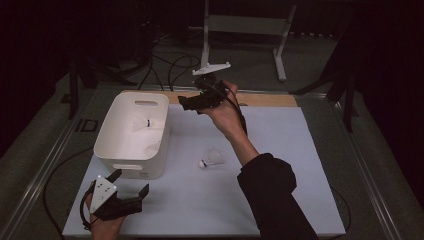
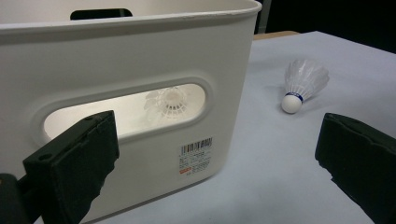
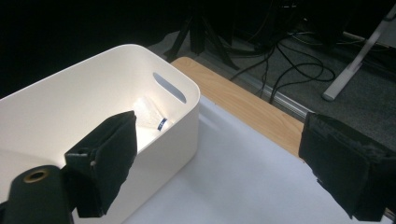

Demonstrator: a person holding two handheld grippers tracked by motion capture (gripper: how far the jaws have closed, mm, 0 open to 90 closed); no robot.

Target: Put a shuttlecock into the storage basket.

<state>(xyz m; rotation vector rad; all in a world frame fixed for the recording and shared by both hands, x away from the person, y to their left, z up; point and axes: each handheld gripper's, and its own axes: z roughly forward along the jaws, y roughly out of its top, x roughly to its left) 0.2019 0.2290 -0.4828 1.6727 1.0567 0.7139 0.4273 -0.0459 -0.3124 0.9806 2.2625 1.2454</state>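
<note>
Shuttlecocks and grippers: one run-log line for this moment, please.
right gripper: open, raised beside bin | left gripper: open | shuttlecock in bin | shuttlecock on mat

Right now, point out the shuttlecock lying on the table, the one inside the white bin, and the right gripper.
shuttlecock on the table [image 1: 212, 158], high view, on its feather skirt.
shuttlecock in the bin [image 3: 150, 115], right gripper view, on its feathers.
right gripper [image 1: 186, 103], high view, between its open jaws.

Barcode sticker [image 2: 196, 156] on the white bin's [image 2: 140, 60] end wall, below the handle slot: print too small to read. No other legible text.
</note>
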